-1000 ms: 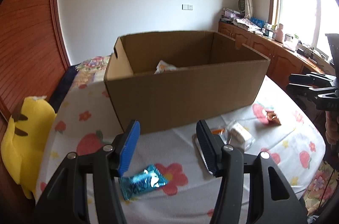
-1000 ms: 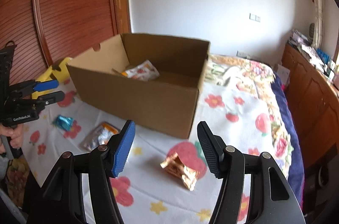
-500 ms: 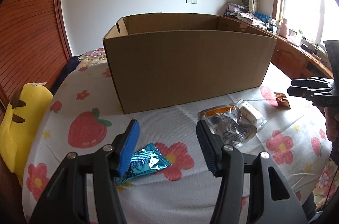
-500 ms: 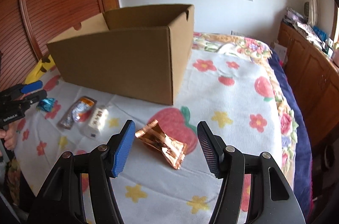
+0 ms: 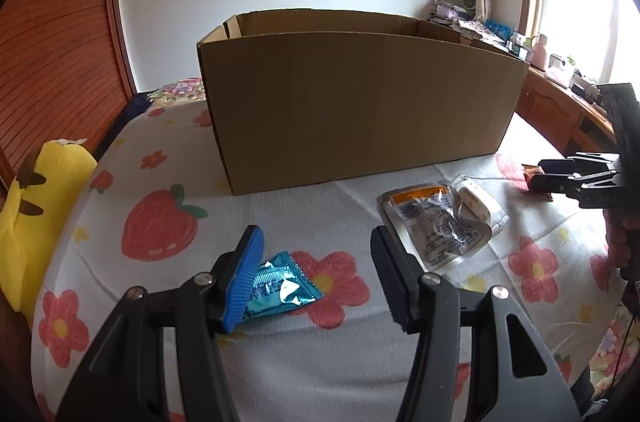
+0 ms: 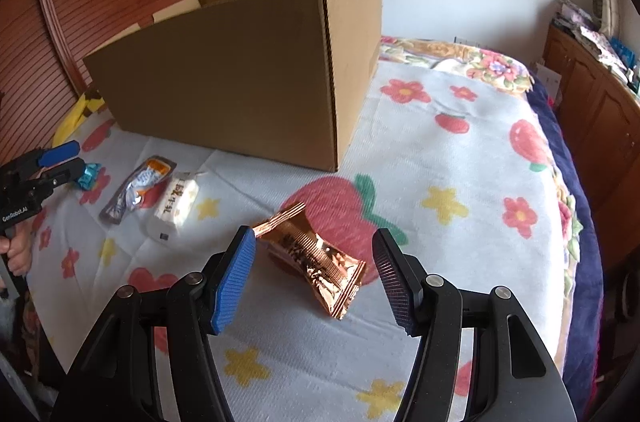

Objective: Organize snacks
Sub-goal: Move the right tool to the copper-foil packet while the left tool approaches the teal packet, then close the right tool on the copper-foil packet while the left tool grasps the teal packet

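Note:
A big brown cardboard box (image 5: 356, 106) (image 6: 244, 78) stands on the flowered bed cover. My left gripper (image 5: 316, 272) is open, low over a teal snack packet (image 5: 280, 282) that lies between its jaws, close to the blue left pad. A silver-and-orange pouch (image 5: 434, 222) and a white bar in clear wrap (image 5: 478, 200) lie to its right. My right gripper (image 6: 310, 272) is open around a copper foil packet (image 6: 316, 256), pads apart from it. In the right wrist view the left gripper (image 6: 60, 158) is at the far left, over the teal packet (image 6: 89, 175).
A yellow plush toy (image 5: 28, 218) lies at the bed's left edge by the wooden panelling (image 5: 52, 34). Wooden cabinets (image 6: 596, 110) with clutter run along the right side. The bed cover (image 6: 460, 150) right of the box is bare.
Both grippers have come down toward the bed; the box interior has dropped out of sight. The teal packet and the copper packet now lie between the jaws of the left and right gripper.

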Motion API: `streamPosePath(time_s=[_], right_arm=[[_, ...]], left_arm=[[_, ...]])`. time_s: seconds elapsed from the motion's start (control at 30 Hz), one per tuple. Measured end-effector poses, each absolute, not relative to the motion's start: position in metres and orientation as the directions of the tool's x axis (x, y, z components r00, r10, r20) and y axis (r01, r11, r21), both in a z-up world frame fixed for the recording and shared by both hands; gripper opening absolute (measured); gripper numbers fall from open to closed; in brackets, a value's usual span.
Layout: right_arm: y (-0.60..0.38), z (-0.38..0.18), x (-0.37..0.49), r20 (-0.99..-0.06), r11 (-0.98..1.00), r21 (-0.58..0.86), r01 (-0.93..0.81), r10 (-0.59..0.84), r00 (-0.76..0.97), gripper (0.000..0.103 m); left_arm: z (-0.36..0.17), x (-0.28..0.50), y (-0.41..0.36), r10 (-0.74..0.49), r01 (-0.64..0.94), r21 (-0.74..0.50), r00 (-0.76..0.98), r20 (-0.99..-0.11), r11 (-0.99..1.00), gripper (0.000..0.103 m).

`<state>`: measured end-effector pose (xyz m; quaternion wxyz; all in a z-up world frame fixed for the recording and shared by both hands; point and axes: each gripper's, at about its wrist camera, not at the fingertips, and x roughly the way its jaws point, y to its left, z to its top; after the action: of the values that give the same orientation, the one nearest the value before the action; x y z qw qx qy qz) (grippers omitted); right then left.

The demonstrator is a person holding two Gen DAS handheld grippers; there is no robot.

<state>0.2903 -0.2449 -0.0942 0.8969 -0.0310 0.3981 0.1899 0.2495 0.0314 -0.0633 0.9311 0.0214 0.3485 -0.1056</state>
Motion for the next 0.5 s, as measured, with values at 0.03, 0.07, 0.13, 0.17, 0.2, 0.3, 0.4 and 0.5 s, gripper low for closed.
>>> streamPosePath(time_s=[0.03,0.07,0.13,0.17,0.2,0.3,0.4,0.5], right_arm=[[-0.244,-0.096,0.291,-0.73,0.925,0.098,-0.367,0.318,0.605,0.062],[-0.243,-0.097,0.291,-0.735,0.923,0.099,-0.371,0.319,0.598,0.062],[-0.24,-0.099,0.29,-0.743,0.918,0.102,-0.382,0.326,0.584,0.062],[-0.238,-0.099,0.289,-0.748,0.915,0.103,-0.389,0.329,0.576,0.061],[-0.236,-0.099,0.288,-0.749,0.913,0.1,-0.396,0.33,0.574,0.061],[-0.23,-0.097,0.285,-0.748,0.906,0.089,-0.413,0.335,0.574,0.06],[-0.225,-0.096,0.285,-0.75,0.902,0.082,-0.424,0.336,0.571,0.056],[-0.221,-0.097,0.285,-0.756,0.903,0.04,-0.427,0.307,0.578,0.056]], left_arm=[[-0.063,0.249,0.032,-0.181,0.212,-0.032,0.737,-0.651,0.977,0.056],[-0.063,0.248,0.031,-0.18,0.211,-0.03,0.739,-0.649,0.977,0.056],[-0.063,0.247,0.031,-0.177,0.213,-0.023,0.742,-0.647,0.977,0.056],[-0.064,0.247,0.031,-0.177,0.214,-0.022,0.741,-0.647,0.977,0.056],[-0.064,0.247,0.03,-0.176,0.214,-0.021,0.741,-0.648,0.977,0.056],[-0.063,0.247,0.03,-0.176,0.214,-0.021,0.743,-0.646,0.977,0.056],[-0.064,0.246,0.03,-0.173,0.213,-0.016,0.743,-0.646,0.977,0.056],[-0.065,0.245,0.031,-0.171,0.213,-0.014,0.743,-0.647,0.977,0.056]])
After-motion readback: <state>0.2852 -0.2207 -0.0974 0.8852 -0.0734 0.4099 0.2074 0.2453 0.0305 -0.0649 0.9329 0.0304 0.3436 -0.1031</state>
